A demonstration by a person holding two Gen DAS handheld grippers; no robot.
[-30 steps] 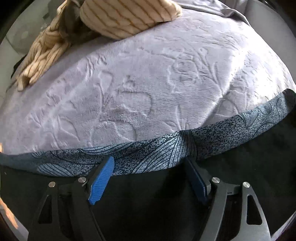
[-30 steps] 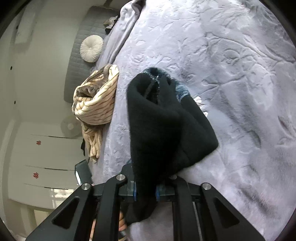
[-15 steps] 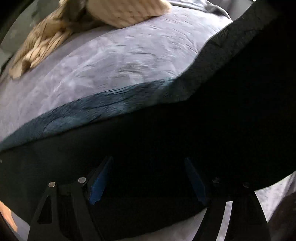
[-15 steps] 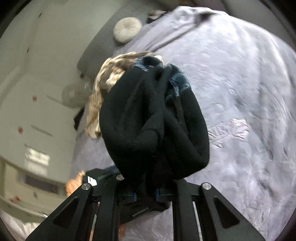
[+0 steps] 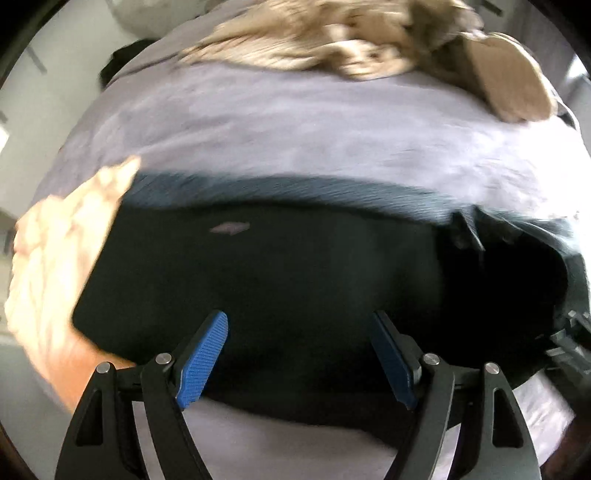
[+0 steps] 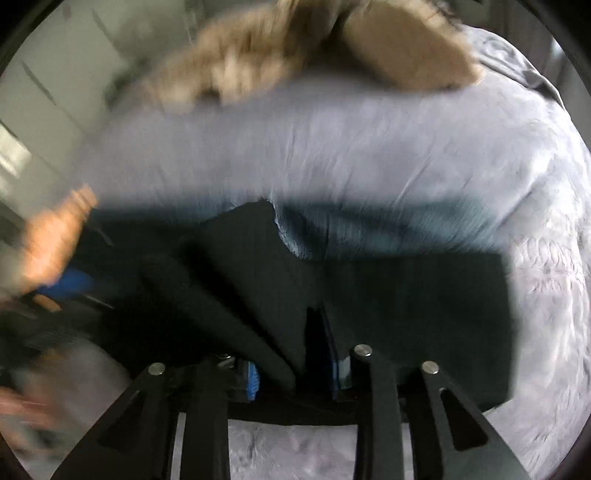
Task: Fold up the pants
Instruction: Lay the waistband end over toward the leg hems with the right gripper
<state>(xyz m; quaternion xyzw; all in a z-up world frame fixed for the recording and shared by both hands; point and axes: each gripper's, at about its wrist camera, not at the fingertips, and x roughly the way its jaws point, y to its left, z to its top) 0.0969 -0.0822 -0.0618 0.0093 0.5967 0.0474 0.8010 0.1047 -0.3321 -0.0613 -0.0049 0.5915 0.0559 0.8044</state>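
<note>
your right gripper (image 6: 291, 376) is opening on the black pants (image 6: 369, 295) while the left gripper (image 5: 301, 354) gapes empty over them, so the fold may slump near the bed's (image 6: 369, 147) front edge.

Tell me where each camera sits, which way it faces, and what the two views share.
Left wrist: on the left tool, looking steeply down along its wide-apart blue pads at the black pants on the lilac blanket; a hand shows at left.
Right wrist: on the right tool, looking steeply down at the same pants; its jaws are opening with a fold between them; a hand at left.
Shared: pants, blanket, and the beige garment at the top.
</note>
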